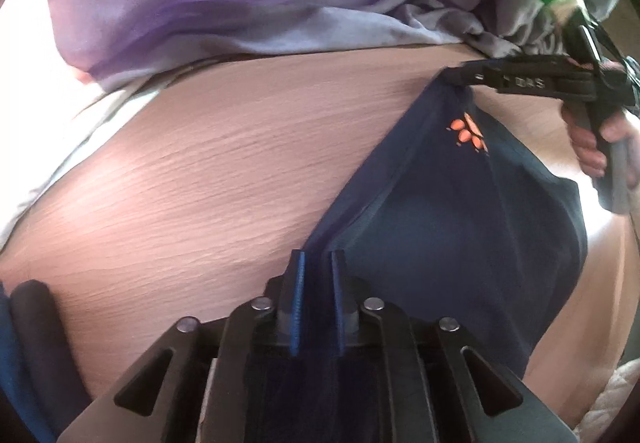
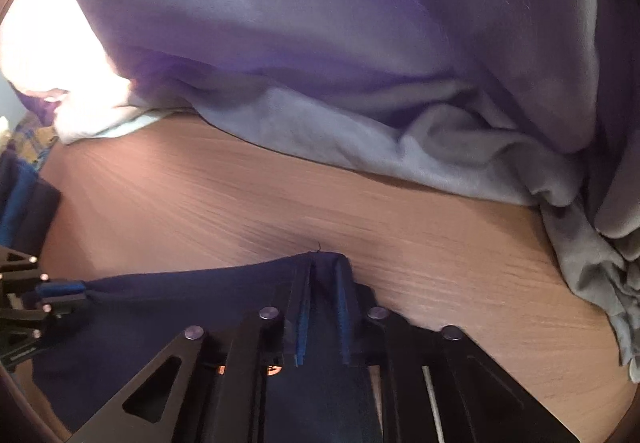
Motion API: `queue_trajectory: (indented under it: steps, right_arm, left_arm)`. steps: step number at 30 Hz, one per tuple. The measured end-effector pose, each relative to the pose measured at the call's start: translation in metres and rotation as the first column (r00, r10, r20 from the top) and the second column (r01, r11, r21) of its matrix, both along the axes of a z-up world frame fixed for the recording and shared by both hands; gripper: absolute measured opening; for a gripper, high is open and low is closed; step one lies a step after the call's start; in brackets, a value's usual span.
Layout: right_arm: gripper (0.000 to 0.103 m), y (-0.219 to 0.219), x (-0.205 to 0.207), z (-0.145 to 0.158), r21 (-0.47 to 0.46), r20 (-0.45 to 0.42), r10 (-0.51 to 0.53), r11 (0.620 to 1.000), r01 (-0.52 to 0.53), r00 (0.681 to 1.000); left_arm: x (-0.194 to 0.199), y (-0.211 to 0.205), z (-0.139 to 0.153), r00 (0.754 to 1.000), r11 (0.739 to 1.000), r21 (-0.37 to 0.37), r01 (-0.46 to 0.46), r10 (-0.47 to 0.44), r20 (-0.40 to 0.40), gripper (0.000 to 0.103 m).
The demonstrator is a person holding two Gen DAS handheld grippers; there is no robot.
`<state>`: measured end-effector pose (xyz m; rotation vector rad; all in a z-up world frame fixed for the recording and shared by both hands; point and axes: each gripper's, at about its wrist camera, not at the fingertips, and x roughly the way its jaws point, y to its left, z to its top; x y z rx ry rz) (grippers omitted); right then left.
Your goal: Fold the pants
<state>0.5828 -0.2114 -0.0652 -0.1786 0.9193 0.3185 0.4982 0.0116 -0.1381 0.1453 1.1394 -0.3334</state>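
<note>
Left wrist view first: we see our left gripper (image 1: 318, 263) with its two blue-padded fingers (image 1: 298, 283) drawn close, pinching an edge of the dark navy fabric pants (image 1: 460, 223). The cloth runs between the pads and back under the gripper body. From there the pants stretch away to the upper right, an orange paw-print logo (image 1: 468, 133) showing on the cloth. At the far corner our right gripper (image 1: 466, 77) nips the pants, with a hand (image 1: 596, 147) on its handle. The pants hang over the pale wood-grain table (image 1: 220, 171). Beyond the table lies a purple and grey heap of soft cloth (image 1: 248, 3).

Right wrist view: our right gripper (image 2: 324, 267) has its fingers (image 2: 344, 291) closed on a corner of the navy pants (image 2: 180, 291), the fabric bunched up over the tips. The taut edge runs left to our left gripper (image 2: 80, 293), which clamps it as well. Below the edge the pants drop toward the wooden table (image 2: 440, 243). The purple and grey cloth (image 2: 320, 43) fills the upper half.
</note>
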Motion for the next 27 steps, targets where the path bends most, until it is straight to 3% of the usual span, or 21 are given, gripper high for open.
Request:
queue_trajectory:
  steps: [2,4,6,8,10,12,15,20,24,27]
  right_arm:
    - [0.037,-0.006,-0.006,0.004,-0.03,0.035,-0.067,0.997,0.068,0.997]
    - [0.037,-0.011,-0.018,0.016,-0.062,0.101,-0.107,0.992,0.114,0.989]
    - [0.038,-0.012,-0.041,0.034,-0.092,0.186,-0.115,0.987,0.134,0.976]
    - [0.048,-0.015,-0.063,0.048,-0.098,0.24,-0.12,0.984,0.148,0.963]
    - [0.05,-0.02,-0.081,0.059,-0.075,0.269,-0.138,0.984,0.164,0.953]
    - [0.05,-0.027,-0.103,0.064,-0.051,0.283,-0.168,0.981,0.19,0.944]
    - [0.051,-0.039,-0.133,0.064,-0.005,0.28,-0.232,0.97,0.243,0.931]
    - [0.051,-0.054,-0.18,0.041,0.056,0.238,-0.353,0.935,0.35,0.905]
    - [0.056,-0.067,-0.199,0.015,0.101,0.178,-0.445,0.895,0.434,0.878]
    - [0.056,-0.072,-0.208,-0.001,0.107,0.159,-0.475,0.88,0.463,0.865]
  left_arm:
    - [-0.003,0.007,0.01,0.998,0.998,-0.003,-0.057,0.057,0.038,0.032]
    - [-0.013,0.011,0.025,0.988,0.994,0.01,-0.11,0.109,0.108,0.044]
    - [-0.027,0.011,0.039,0.972,0.985,0.053,-0.167,0.155,0.178,0.05]
    - [-0.046,0.01,0.054,0.953,0.976,0.09,-0.2,0.172,0.249,0.054]
    - [-0.069,0.008,0.069,0.933,0.967,0.126,-0.221,0.171,0.317,0.065]
    - [-0.092,0.007,0.078,0.915,0.959,0.143,-0.245,0.179,0.362,0.066]
    - [-0.132,0.008,0.079,0.909,0.949,0.129,-0.286,0.226,0.352,0.067]
    - [-0.172,0.011,0.055,0.904,0.924,0.078,-0.374,0.345,0.251,0.067]
    - [-0.18,0.014,0.034,0.897,0.908,0.043,-0.416,0.402,0.184,0.067]
    - [-0.174,0.014,0.02,0.89,0.897,0.064,-0.438,0.423,0.171,0.066]
